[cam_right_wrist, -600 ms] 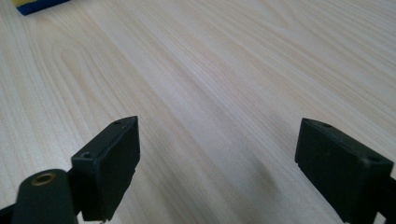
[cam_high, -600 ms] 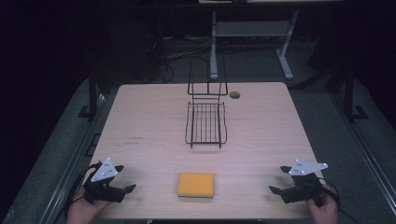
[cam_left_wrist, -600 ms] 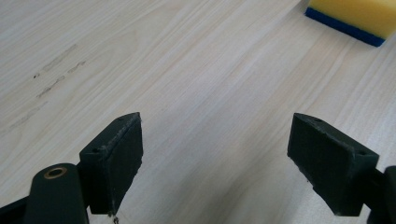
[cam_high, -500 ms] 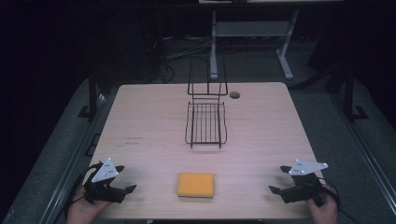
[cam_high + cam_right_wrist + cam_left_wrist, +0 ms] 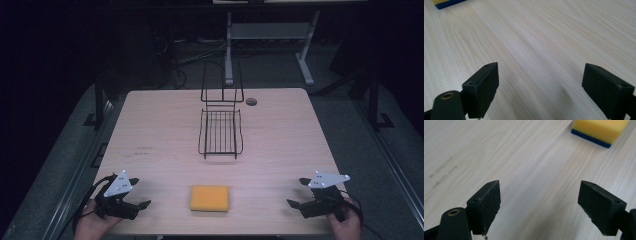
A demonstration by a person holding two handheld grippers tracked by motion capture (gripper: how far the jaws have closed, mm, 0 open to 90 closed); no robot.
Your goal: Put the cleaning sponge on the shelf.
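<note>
Left hand-held gripper (image 5: 141, 199) and right hand-held gripper (image 5: 298, 192) gape (nothing held), flanking sponge (image 5: 210, 198).

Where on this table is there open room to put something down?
Wide bare wood lies either side of the wire rack, and between it and the sponge. The near corners are taken by the left gripper and right gripper.

Bright tabletop, dark, perhaps underexposed surroundings

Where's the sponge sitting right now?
In the high view the sponge lies flat near the table's front edge, about midway between the two hand-held grippers and in front of the wire rack.
</note>
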